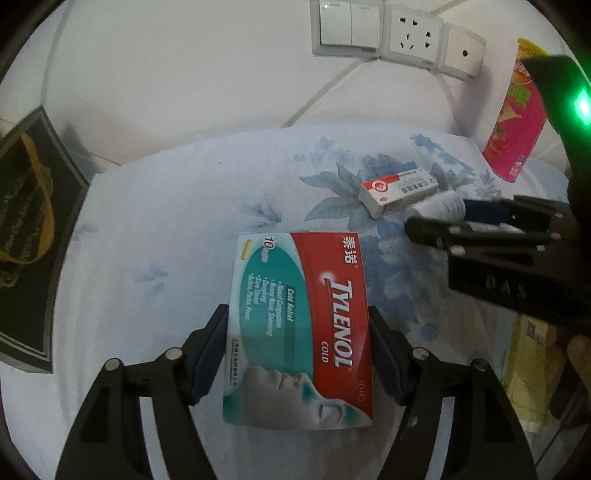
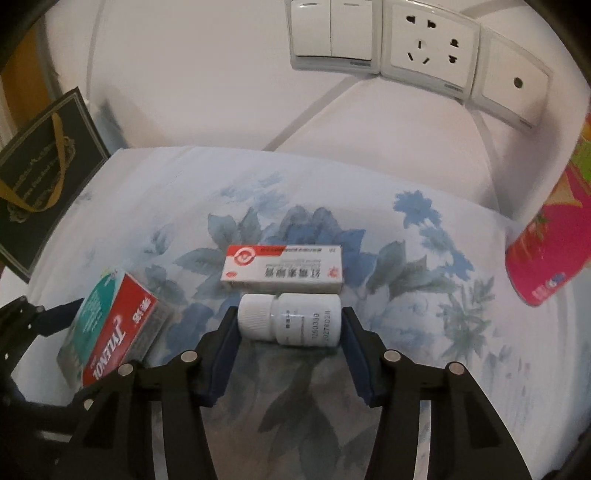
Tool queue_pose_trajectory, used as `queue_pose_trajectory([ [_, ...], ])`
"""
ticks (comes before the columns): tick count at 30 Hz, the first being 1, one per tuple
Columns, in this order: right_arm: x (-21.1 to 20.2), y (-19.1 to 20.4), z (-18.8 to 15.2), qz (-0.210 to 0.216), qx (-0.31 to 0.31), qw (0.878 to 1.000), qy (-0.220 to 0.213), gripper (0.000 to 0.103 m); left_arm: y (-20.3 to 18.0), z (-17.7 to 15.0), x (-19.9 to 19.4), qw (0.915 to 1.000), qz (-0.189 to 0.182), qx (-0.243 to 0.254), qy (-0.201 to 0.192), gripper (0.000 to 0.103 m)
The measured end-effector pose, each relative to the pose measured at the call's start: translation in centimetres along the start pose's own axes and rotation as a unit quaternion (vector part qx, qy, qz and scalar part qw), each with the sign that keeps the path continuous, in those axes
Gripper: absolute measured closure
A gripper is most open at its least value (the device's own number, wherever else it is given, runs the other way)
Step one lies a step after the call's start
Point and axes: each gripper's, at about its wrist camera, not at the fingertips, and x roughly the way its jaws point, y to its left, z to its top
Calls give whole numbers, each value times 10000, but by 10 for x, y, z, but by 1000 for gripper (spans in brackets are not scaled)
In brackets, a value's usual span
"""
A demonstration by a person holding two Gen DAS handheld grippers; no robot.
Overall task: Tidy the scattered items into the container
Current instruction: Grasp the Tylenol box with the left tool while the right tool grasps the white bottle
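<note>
Your left gripper stands about half open, its blue pads pressed against both long edges of the Tylenol box, which lies face up on the floral cloth. Your right gripper is narrower, its pads closed on the two ends of the white pill bottle; the bottle lies on its side, ribbed cap to the left in the right wrist view. Just beyond the bottle, touching or nearly touching it, lies the small red-and-white carton, flat on the cloth. In the left wrist view the right gripper enters from the right edge, reaching toward that carton; in the right wrist view the Tylenol box sits low at left. Farther off, a pink snack canister stands upright at the right, and a black bag with gold handles stands at the left edge of the cloth. Behind everything, the white tiled wall carries a double light switch and a power socket.
</note>
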Motion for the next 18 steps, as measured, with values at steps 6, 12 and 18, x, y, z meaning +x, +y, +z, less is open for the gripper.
queue_pose_trajectory([
  [6, -29, 10, -14, 41, -63, 10000, -35, 50, 7, -2, -22, 9998, -40, -172, -70, 33],
  [12, -67, 27, -26, -26, -120, 9998, -144, 50, 14, -8, -62, 9993, -77, -308, -215, 33],
  [18, -128, 53, -31, -52, -168, 9989, -437, 50, 21, -16, -124, 9979, -81, -409, -498, 33],
])
